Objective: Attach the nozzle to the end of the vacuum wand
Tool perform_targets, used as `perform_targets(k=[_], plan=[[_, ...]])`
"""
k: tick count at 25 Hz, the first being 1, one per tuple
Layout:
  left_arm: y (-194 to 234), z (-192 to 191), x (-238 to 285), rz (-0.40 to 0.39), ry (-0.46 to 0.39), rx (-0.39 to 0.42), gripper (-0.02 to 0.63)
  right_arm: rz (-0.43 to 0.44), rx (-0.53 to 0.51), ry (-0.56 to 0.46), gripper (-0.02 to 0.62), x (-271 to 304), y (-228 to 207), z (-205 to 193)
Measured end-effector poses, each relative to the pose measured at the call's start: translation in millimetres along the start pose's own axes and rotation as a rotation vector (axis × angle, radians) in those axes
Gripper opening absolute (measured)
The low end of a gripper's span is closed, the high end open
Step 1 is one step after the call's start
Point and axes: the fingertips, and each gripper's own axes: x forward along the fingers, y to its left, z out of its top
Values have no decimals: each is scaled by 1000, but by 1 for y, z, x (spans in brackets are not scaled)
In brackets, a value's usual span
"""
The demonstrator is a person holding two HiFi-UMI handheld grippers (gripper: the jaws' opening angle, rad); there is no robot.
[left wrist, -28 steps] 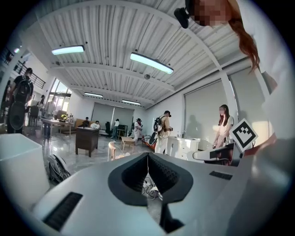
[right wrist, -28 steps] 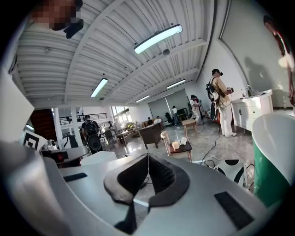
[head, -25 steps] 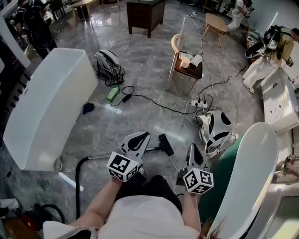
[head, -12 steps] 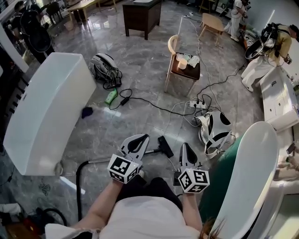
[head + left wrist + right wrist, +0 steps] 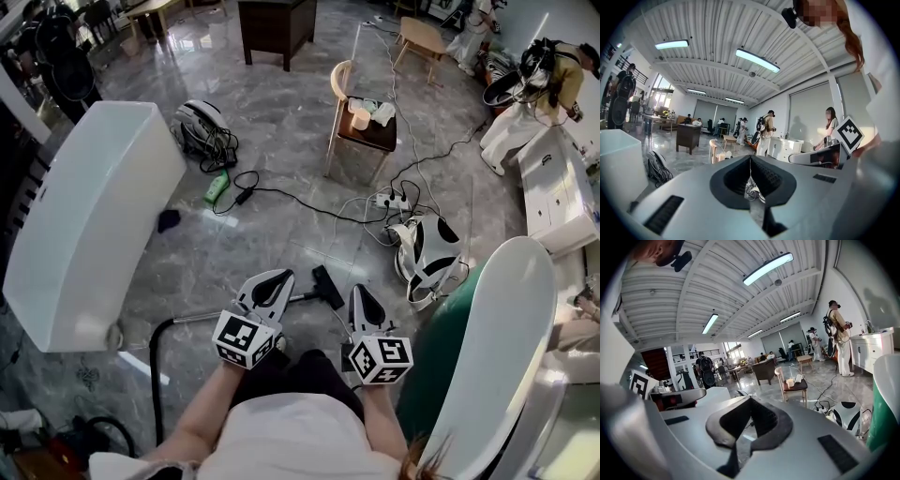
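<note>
Slim silver vacuum wand lies on the glossy marble floor, fed by a black hose at near left. It passes under the left gripper. Black wedge-shaped nozzle sits at the wand's right end, between the left gripper and the right gripper; whether it is joined cannot be told. Both pairs of jaws are pressed together on nothing. Likely hazards: the round wand rolls or slides when pushed, so the socket misaligns; the hose drags it back.
</note>
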Motion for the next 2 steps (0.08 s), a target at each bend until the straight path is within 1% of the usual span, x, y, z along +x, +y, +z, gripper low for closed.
perform_targets(k=[2], plan=[[-1, -3, 4, -2, 9, 1, 11, 14, -3, 11, 15, 4, 0, -2]])
